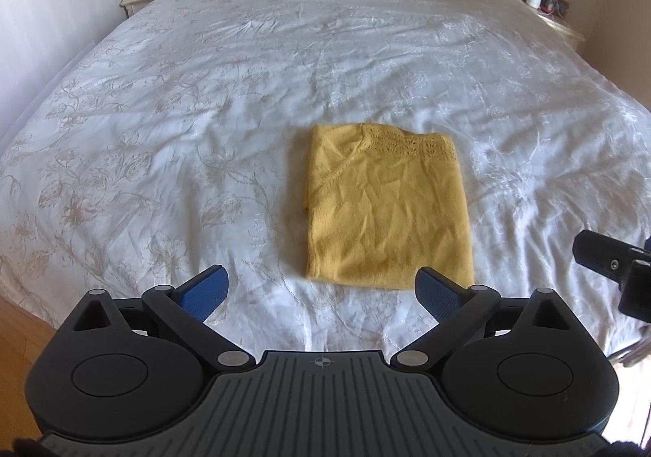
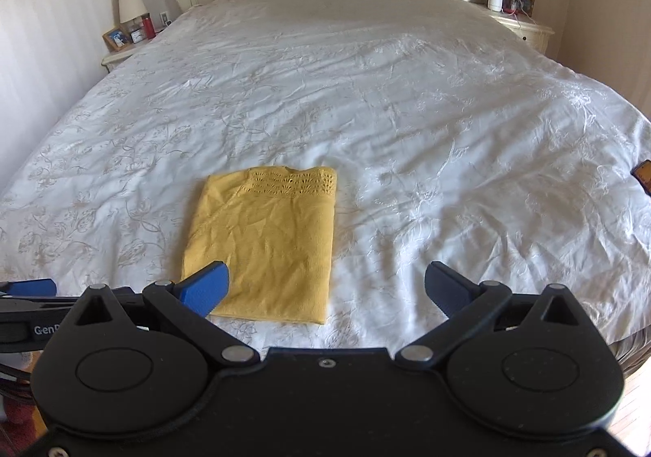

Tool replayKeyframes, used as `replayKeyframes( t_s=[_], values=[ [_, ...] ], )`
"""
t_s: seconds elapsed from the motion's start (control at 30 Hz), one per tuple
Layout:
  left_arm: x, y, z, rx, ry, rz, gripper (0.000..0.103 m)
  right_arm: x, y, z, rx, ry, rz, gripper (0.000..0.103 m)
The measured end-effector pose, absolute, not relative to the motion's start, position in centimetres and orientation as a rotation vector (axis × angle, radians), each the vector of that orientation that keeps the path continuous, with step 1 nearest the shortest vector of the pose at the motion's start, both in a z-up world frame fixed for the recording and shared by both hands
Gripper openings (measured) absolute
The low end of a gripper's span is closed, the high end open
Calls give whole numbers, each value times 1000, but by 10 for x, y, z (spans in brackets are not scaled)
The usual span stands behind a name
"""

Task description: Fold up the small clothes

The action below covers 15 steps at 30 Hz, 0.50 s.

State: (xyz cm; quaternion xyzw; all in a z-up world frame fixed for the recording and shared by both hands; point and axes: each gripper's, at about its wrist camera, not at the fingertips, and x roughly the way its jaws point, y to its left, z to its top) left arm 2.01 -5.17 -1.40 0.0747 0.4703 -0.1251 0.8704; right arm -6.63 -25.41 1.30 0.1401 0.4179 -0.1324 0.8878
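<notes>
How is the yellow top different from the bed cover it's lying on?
The yellow top is plain mustard knit; the bed cover is white with a faint flower pattern. The top is folded into a small rectangle, while the cover spreads over the whole bed. The top has a lacy band at its far edge; the cover doesn't. Both are wrinkled cloth.

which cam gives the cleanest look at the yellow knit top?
Left wrist. The yellow knit top lies whole and unblocked between the open fingers of the left gripper, all four edges clear. In the right wrist view it sits left of centre, and a blue finger of the open right gripper covers its near-left corner.
</notes>
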Motion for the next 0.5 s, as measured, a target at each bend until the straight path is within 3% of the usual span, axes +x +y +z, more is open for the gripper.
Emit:
replayKeyframes(
  t_s=[0.5],
  values=[
    [12,-51,-13,151,993,-273,100,-76,-240,12,295,906,-222,102]
  ],
)
